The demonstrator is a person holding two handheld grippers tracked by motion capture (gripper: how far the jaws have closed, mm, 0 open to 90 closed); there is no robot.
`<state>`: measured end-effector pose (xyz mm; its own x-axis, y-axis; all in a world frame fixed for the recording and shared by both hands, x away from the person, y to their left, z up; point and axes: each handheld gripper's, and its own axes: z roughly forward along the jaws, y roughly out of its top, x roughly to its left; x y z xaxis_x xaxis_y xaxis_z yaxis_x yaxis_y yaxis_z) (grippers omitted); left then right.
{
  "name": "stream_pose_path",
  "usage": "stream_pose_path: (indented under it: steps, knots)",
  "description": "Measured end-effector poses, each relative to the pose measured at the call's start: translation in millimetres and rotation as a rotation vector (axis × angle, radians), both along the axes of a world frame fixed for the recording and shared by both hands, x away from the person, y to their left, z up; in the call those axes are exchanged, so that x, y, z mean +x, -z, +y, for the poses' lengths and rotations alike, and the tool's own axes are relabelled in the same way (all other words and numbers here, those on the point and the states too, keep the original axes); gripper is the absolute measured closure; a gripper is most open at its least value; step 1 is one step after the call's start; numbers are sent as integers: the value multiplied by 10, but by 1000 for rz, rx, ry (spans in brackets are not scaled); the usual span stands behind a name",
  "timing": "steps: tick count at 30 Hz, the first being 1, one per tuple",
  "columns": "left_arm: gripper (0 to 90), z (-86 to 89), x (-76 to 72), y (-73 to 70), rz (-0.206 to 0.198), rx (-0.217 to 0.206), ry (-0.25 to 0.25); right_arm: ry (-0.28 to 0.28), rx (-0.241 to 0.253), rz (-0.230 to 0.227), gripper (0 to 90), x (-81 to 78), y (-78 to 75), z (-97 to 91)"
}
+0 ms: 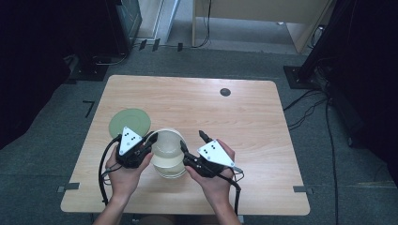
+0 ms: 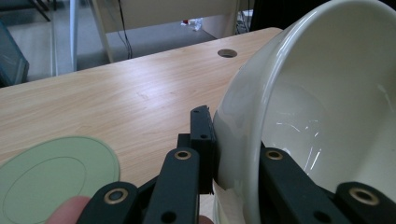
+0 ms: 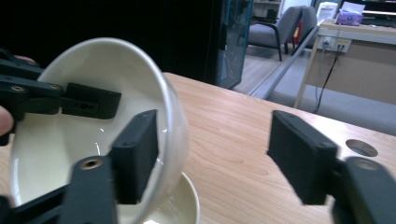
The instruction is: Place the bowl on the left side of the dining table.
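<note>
Cream bowl [image 1: 167, 145], glossy, empty, tilted steeply on its side above a second cream bowl [image 1: 170, 169]. Lower bowl sits upright on the table [image 1: 244, 122], near its front edge.

two black hand-held grippers, left [image 1: 151, 138] and right [image 1: 192, 143], each with grey triangular dotted plate, brass-coloured pivot screws, trailing black cable; bare forearms.

Left gripper [image 1: 151, 139] jaws clamped; right gripper [image 1: 192, 142] jaws spread apart.
</note>
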<state>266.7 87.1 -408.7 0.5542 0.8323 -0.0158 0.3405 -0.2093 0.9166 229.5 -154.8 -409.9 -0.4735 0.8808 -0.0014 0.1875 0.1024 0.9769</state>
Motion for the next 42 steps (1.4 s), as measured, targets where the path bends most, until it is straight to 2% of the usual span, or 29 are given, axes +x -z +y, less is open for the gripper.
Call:
stream_pose_path:
  steps: [2,4,6,8,13,15,25,42]
  knots:
    - [836,36,25,2,13,-20,18,-22,6,14,252,-1,-32,-69]
    - [836,32,31,8,14,-19,16,-54,24,43,227,7,-61,-133]
    - [836,40,46,16,17,-17,7,-47,16,36,221,-7,-78,-184]
    - [836,90,75,24,24,-37,-2,-62,48,44,190,-16,-103,-296]
    - [836,157,93,0,19,-51,-12,-42,33,39,167,-25,-97,-461]
    - [836,185,99,-13,13,-48,-20,-15,26,51,166,-15,-64,-584]
    - [836,364,161,-30,9,-68,-63,89,13,105,156,-21,149,-963]
    - [835,628,299,-77,2,-78,-122,227,0,182,159,-104,461,-1597]
